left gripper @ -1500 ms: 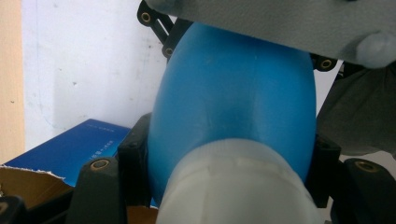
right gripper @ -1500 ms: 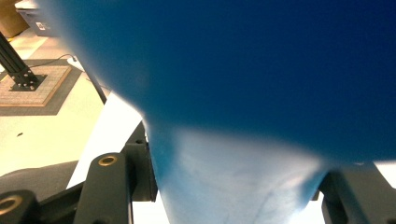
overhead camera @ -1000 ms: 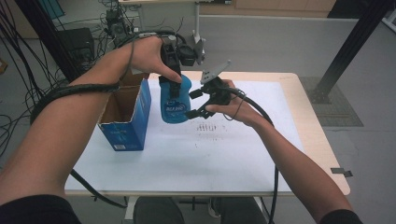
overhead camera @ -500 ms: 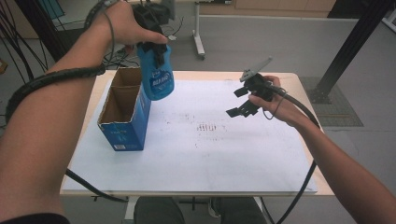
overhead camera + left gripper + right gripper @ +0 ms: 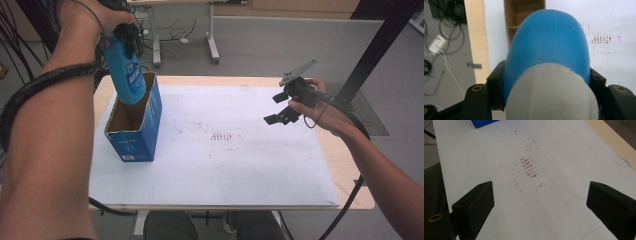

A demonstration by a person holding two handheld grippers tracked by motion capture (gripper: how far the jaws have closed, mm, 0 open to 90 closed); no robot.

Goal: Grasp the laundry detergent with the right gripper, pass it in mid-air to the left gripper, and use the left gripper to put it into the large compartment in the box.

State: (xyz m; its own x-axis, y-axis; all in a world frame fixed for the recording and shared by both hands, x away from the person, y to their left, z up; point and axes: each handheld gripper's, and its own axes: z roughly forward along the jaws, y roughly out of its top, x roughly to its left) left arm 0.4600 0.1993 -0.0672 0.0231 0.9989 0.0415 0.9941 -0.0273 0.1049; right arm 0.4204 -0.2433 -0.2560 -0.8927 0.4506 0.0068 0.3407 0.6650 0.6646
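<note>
A blue bottle [image 5: 125,74] with a white cap hangs upright over the open blue cardboard box [image 5: 135,135] at the table's left, its base just above or at the box's mouth. My left gripper [image 5: 125,37] is shut on the bottle near its top. In the left gripper view the bottle [image 5: 549,45] sits between the black jaws with its white cap [image 5: 551,95] nearest the camera and the box's brown inside [image 5: 524,15] beyond it. My right gripper [image 5: 281,107] is open and holds nothing, raised over the table's right side; its view shows its own gripper [image 5: 541,202] above the white mat.
A white mat [image 5: 225,165] with a patch of brown marks [image 5: 222,136] covers most of the wooden table [image 5: 350,185]. Cables and desk legs [image 5: 212,45] lie on the floor behind. A black pole [image 5: 380,45] rises at the right.
My left gripper carried the bottle from the table's middle up and left to above the box. My right gripper let go of it, opened and drew away to the right.
</note>
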